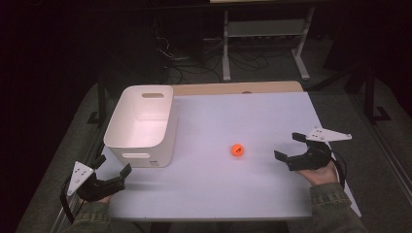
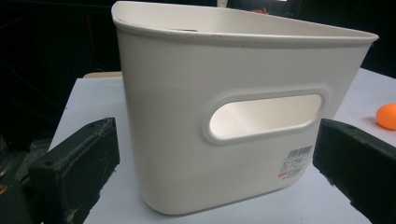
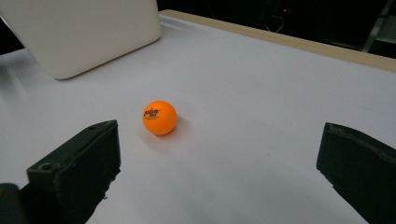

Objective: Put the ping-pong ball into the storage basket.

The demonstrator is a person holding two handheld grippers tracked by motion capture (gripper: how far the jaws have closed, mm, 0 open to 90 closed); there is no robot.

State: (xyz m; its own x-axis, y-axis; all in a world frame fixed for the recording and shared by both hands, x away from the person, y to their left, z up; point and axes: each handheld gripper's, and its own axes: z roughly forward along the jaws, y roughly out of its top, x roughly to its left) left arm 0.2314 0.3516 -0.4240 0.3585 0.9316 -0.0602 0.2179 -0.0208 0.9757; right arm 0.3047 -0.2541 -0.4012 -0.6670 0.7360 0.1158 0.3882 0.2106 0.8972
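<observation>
Lying just ahead of the right hand-held gripper (image 1: 290,146)'s parted jaws; orange ball (image 1: 237,150)

The left gripper (image 1: 112,166) sits at the lower left of the high view, held by a hand whose sleeve enters from the bottom edge; its jaws stand wide apart, pointing up and right. The right gripper (image 1: 287,146) sits at mid right, jaws spread wide and empty, pointing left, gripped from below by the right hand (image 1: 323,174).
</observation>
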